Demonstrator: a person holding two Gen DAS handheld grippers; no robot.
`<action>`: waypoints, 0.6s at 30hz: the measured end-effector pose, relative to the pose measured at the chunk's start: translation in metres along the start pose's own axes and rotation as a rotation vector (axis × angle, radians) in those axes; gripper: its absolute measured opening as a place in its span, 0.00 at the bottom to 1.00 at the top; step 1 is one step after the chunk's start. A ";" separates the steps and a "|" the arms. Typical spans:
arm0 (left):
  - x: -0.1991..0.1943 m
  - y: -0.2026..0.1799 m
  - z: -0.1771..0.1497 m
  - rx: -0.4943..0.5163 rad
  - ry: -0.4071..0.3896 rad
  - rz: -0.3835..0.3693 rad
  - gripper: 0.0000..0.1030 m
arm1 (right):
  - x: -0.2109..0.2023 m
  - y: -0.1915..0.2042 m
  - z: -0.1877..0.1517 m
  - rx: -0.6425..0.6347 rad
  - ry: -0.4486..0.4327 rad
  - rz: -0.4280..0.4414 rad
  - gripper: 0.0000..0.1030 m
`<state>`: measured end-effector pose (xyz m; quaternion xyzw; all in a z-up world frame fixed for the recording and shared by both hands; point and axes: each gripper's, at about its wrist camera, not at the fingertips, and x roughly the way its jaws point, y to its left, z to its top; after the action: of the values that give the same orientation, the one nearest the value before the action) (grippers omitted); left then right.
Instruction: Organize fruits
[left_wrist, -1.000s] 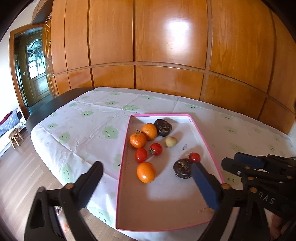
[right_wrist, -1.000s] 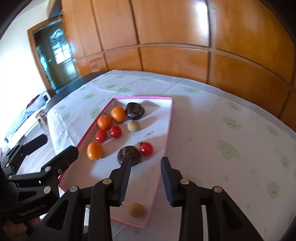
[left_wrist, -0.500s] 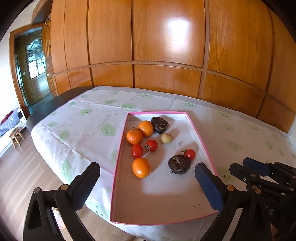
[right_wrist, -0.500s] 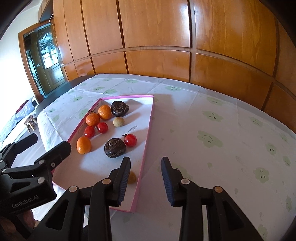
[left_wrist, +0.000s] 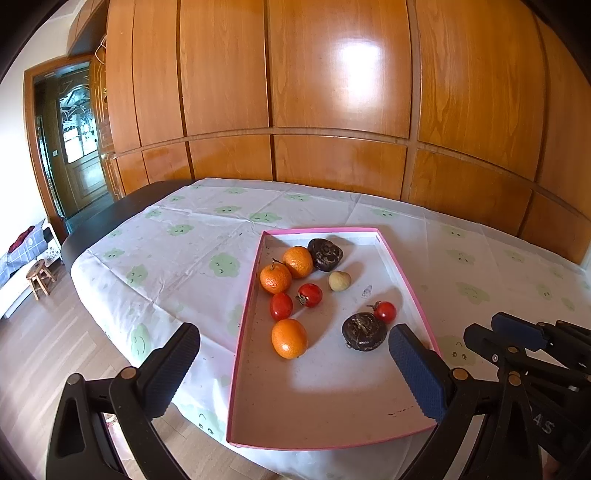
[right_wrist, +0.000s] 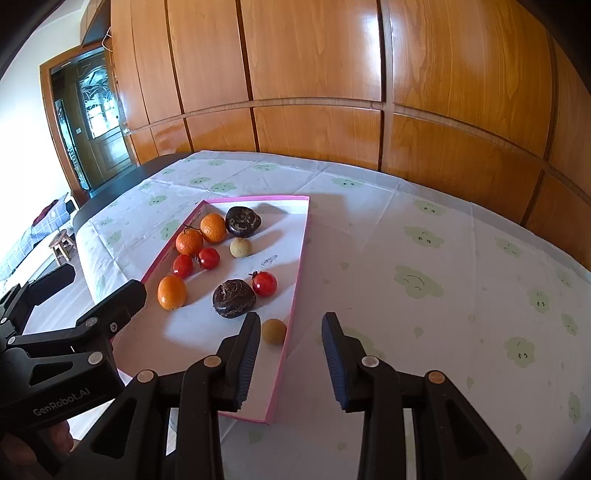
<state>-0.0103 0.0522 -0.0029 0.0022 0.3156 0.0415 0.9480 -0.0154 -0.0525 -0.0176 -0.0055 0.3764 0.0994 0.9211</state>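
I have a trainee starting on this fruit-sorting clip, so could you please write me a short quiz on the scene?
1. How many oranges lie in the tray?
2. True or false: the right gripper holds a tomato.
3. What sits nearest the right gripper? A) small tan fruit B) stool C) far dark fruit

Key: 1. Three. 2. False; its jaws hold nothing. 3. A, by the tray's near right wall.
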 end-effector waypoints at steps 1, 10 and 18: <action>-0.001 0.000 0.000 -0.002 -0.003 0.003 1.00 | 0.000 0.000 0.000 -0.001 -0.001 0.000 0.34; -0.003 0.001 0.002 -0.006 -0.013 0.005 1.00 | -0.002 0.001 0.001 -0.009 -0.007 -0.002 0.34; -0.004 0.002 0.003 -0.015 -0.011 -0.001 1.00 | -0.004 0.003 0.002 -0.013 -0.012 -0.004 0.34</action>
<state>-0.0121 0.0543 0.0018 -0.0048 0.3098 0.0435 0.9498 -0.0169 -0.0505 -0.0131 -0.0118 0.3702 0.0999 0.9235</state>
